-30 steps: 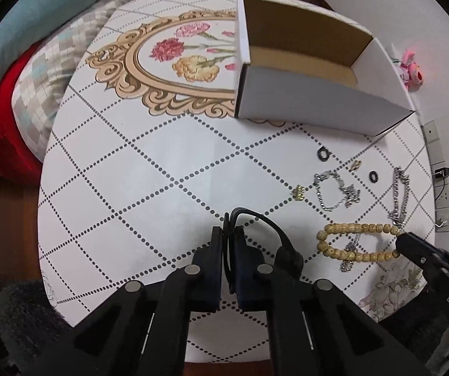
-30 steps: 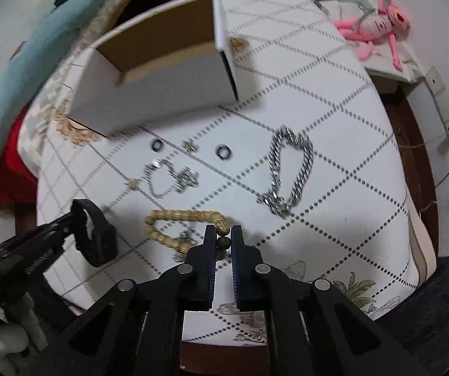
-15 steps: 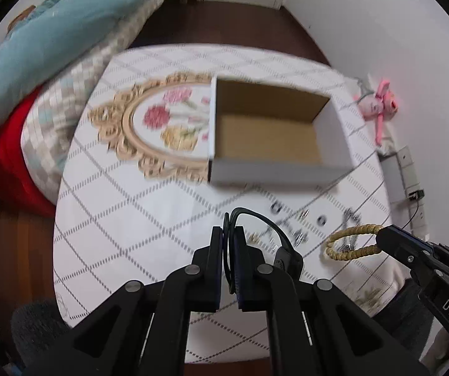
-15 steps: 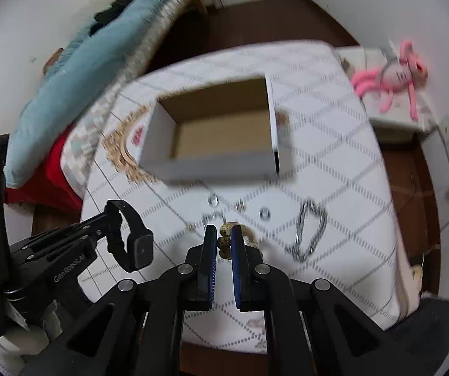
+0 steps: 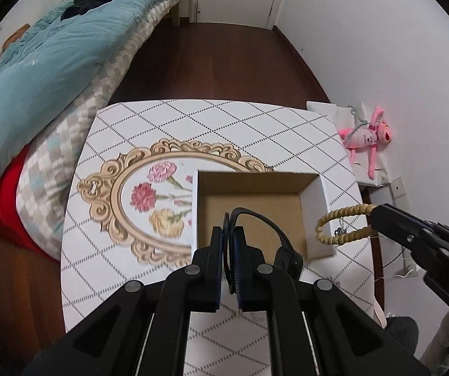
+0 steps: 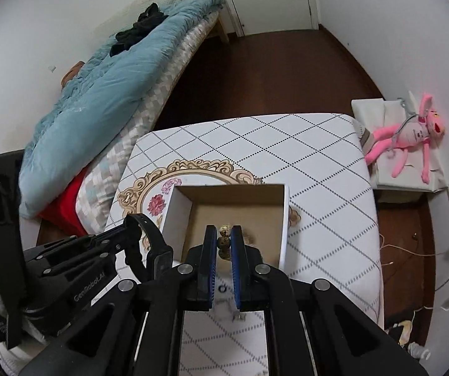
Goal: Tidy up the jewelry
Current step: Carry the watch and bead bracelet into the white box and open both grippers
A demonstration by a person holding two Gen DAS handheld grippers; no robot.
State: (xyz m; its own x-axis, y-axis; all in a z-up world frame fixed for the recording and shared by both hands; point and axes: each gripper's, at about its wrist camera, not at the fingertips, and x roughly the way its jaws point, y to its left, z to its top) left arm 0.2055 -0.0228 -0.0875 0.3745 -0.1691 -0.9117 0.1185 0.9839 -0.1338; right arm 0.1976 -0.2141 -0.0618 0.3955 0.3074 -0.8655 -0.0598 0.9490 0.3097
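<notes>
My left gripper (image 5: 230,238) is shut on a black smartwatch (image 5: 282,247) by its strap and holds it above the open cardboard box (image 5: 314,216). The watch also shows in the right wrist view (image 6: 154,250). My right gripper (image 6: 224,238) is shut on a tan beaded bracelet (image 6: 223,239) high over the same box (image 6: 282,219). In the left wrist view the bracelet (image 5: 340,224) hangs as a loop from the right gripper (image 5: 376,216) at the box's right wall. The box looks empty inside.
The box stands on a white quilted table (image 5: 256,125) with a gold-framed flower print (image 5: 143,197). A bed with a teal duvet (image 5: 42,50) is at the left. A pink plush toy (image 5: 365,138) lies beyond the table's right edge.
Both grippers have lifted high off the table and moved over the box, carrying the watch and the bracelet. The loose jewelry on the table has dropped out of view.
</notes>
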